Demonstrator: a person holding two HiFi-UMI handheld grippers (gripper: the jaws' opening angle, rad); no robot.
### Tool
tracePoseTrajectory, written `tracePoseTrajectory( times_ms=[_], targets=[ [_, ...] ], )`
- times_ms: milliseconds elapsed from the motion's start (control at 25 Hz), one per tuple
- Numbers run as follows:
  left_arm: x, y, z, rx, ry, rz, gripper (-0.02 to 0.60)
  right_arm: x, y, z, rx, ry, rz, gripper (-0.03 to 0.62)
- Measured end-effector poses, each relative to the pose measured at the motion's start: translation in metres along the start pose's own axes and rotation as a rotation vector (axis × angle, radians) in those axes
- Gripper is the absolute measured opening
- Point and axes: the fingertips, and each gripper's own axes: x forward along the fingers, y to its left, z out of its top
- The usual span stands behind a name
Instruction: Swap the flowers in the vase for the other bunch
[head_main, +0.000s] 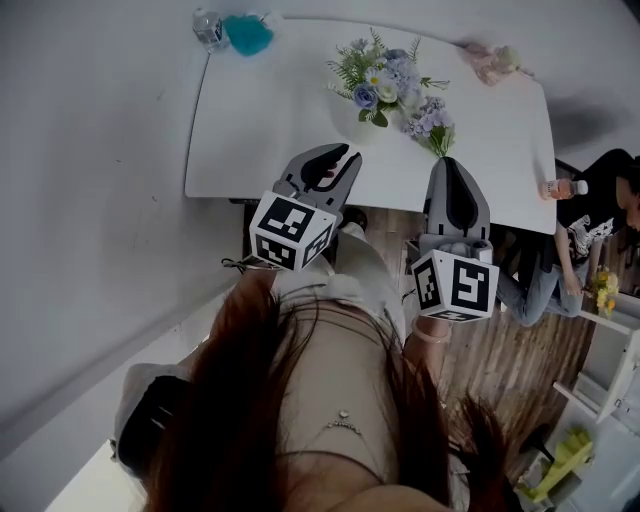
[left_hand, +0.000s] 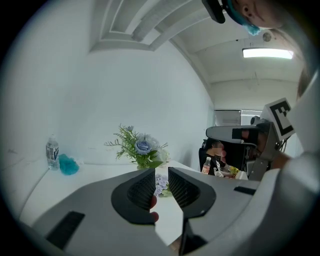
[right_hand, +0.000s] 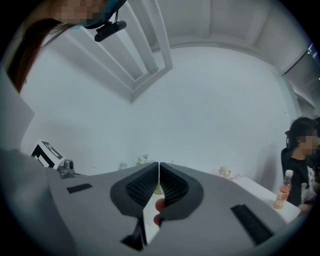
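Observation:
A bouquet with a blue rose, white blooms and green sprigs (head_main: 378, 82) stands upright near the table's far middle; its vase is hidden under the blooms. A lilac bunch (head_main: 430, 120) lies on the table just right of it. In the left gripper view the bouquet (left_hand: 141, 147) rises above the jaws and the lilac bunch (left_hand: 161, 183) shows through their gap. My left gripper (head_main: 345, 153) hovers over the table's near edge, short of the flowers, its jaws slightly apart and empty. My right gripper (head_main: 450, 163) is shut and empty, its tip close to the lilac bunch's stem end.
The white table (head_main: 270, 120) carries a water bottle (head_main: 207, 25) and a teal object (head_main: 247, 33) at the far left corner, a pink item (head_main: 492, 60) at the far right, and an orange-drink bottle (head_main: 565, 187) at the right edge. A person (head_main: 590, 215) sits to the right.

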Motion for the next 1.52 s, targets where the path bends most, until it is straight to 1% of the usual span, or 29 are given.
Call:
tracePoseTrajectory(
  times_ms=[480,840,1080,1520],
  targets=[
    [0.041,0.015,-0.016,-0.007,0.03,0.059,0.156,0.035,-0.031,-0.002,0.005,-0.004,0.047,0.029],
    [0.074,0.026,-0.029,-0.015,0.032,0.108,0.257,0.055,-0.048,-0.009,-0.006,0.013,0.072,0.029],
    [0.094,0.032,-0.037,-0.025,0.043,0.134,0.282,0.066,-0.065,-0.013,-0.008,0.018,0.076,0.029],
    [0.125,0.044,-0.035,-0.026,0.031,0.17,0.306,0.086,-0.085,-0.02,-0.012,0.035,0.074,0.029]
  ],
)
